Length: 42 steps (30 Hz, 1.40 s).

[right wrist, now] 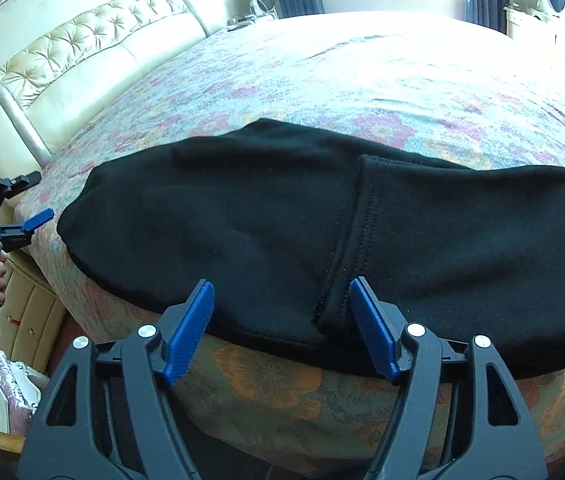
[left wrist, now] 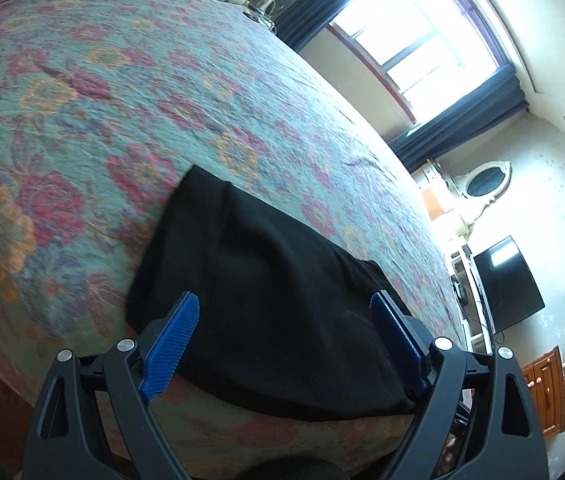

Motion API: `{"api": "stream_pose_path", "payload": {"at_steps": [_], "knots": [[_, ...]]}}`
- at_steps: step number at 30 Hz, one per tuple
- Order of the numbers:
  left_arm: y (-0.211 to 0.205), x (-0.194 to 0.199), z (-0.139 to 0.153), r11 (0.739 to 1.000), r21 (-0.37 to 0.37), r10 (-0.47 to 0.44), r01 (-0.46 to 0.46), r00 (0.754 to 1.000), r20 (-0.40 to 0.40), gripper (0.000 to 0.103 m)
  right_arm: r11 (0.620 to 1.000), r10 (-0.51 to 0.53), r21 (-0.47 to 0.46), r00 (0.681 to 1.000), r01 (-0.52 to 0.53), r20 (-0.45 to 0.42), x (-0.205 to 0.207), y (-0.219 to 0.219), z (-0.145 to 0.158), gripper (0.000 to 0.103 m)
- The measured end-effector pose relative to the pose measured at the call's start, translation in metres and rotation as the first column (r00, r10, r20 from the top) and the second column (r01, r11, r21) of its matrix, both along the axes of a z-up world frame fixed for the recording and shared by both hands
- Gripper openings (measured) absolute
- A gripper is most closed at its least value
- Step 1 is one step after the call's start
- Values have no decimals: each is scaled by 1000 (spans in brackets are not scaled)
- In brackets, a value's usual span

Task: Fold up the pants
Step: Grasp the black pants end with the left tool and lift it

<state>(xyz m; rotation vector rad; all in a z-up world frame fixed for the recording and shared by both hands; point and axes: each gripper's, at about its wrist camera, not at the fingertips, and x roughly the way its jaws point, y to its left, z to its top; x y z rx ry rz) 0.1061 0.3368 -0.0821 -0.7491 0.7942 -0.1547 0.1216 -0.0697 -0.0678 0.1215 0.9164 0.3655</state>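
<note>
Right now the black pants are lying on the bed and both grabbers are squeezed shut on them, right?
Not quite. The black pants do lie on the bed, but both wrist views show the left gripper and right gripper open, holding nothing.

Home bedroom, floral-covered bed [left wrist: 122,80], tufted headboard [right wrist: 82,48], curtained window [left wrist: 422,40]
</note>
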Motion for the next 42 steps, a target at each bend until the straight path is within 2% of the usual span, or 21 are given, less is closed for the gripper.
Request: {"api": "stream_pose_path", "payload": {"at_steps": [3, 8, 14, 17, 21, 23, 24, 25, 26, 27, 29, 30, 33, 37, 39, 42], "knots": [[33, 8, -17, 999, -17, 33, -34, 999, -39, 86, 999, -7, 31, 999, 6, 32, -10, -7, 13, 70], [58, 19, -55, 983, -183, -17, -4, 993, -115, 86, 998, 1, 67, 999, -3, 36, -13, -7, 24, 71], [48, 36, -66, 950, -289, -148, 120, 986, -77, 87, 995, 9, 101, 1000, -7, -16, -10, -2, 19, 71], [30, 48, -63, 957, -214, -220, 194, 970, -103, 91, 993, 10, 120, 999, -4, -47, -9, 0, 12, 71], [21, 60, -59, 953, -218, -239, 212, 965, -107, 91, 992, 17, 127, 997, -7, -73, -9, 4, 4, 71], [8, 64, -57, 955, -159, -270, 248, 954, -130, 90, 992, 18, 124, 997, -9, -78, -10, 5, 2, 71], [5, 66, -55, 957, -104, -283, 269, 947, -150, 87, 992, 18, 127, 997, -8, -80, -10, 5, 1, 71], [-3, 68, -52, 956, -34, -292, 291, 941, -171, 62, 992, 16, 129, 996, -5, -83, -9, 4, 0, 71], [-10, 69, -51, 951, 22, -297, 307, 934, -200, 45, 992, 13, 129, 996, -2, -84, -9, 3, -1, 71], [-15, 70, -50, 947, 38, -304, 318, 929, -209, 42, 991, 10, 130, 996, 1, -85, -9, 2, -2, 71], [-22, 72, -45, 942, 48, -317, 332, 928, -195, 25, 991, 2, 136, 996, 10, -89, -9, -1, -3, 71], [-23, 73, -43, 940, 44, -324, 337, 927, -189, 21, 990, -2, 141, 996, 15, -93, -9, -3, -4, 71], [-27, 72, -31, 945, 28, -319, 327, 933, -166, 17, 989, -19, 143, 996, 32, -92, -9, -10, -3, 71], [-38, 69, -3, 939, 45, -338, 342, 937, -87, 17, 987, -49, 148, 996, 60, -80, -11, -23, 3, 71], [-52, 66, 17, 931, 49, -361, 363, 932, -36, 16, 986, -63, 151, 995, 74, -71, -11, -30, 8, 71], [-86, 71, 51, 909, 83, -412, 409, 911, 20, 17, 984, -78, 156, 995, 88, -68, -9, -41, 15, 72]]}}
